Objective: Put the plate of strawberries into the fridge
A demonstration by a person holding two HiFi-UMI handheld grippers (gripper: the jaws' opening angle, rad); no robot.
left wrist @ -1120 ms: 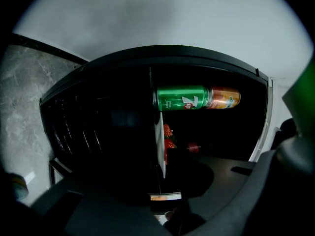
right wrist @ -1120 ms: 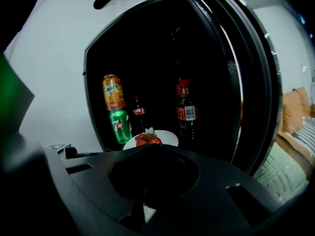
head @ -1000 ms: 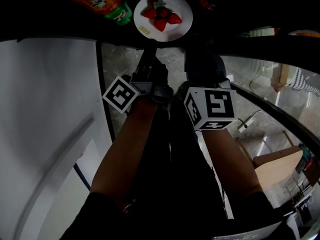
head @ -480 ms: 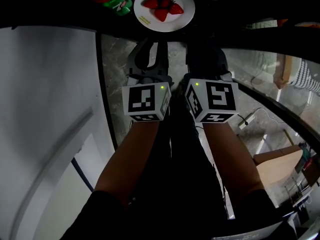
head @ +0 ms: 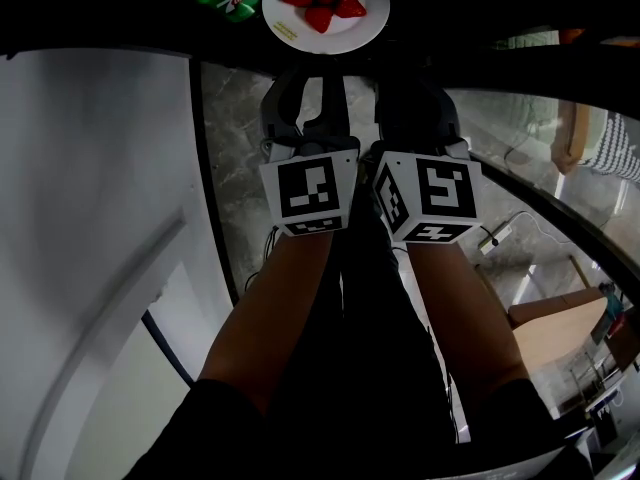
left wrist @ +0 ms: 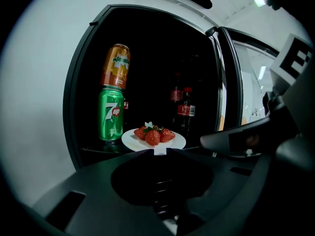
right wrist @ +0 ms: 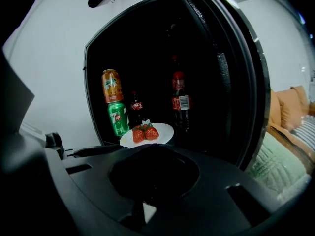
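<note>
A white plate (head: 300,38) with several red strawberries (head: 322,6) rests on a dark shelf inside the open fridge. The left gripper view shows the plate (left wrist: 130,139) and berries (left wrist: 152,134) just beyond my left gripper (left wrist: 160,150). That gripper's jaws meet at the tip with nothing between them. From the head view, the left gripper (head: 312,68) hangs a little short of the plate's near rim. Beside it, my right gripper (head: 410,83) is level with it and also shut and empty. In the right gripper view the plate (right wrist: 162,129) lies further off, ahead of that gripper (right wrist: 147,146).
A green can (left wrist: 111,114) with an orange can (left wrist: 115,66) stacked on it stands left of the plate. Cola bottles (left wrist: 184,109) stand behind it. The fridge door (left wrist: 231,82) hangs open on the right. A sofa (right wrist: 290,107) shows past the door.
My left gripper, turned sideways against the plate's rim a second ago, has rotated upright and drawn slightly back. The plate stays on the shelf. The right gripper barely moved.
</note>
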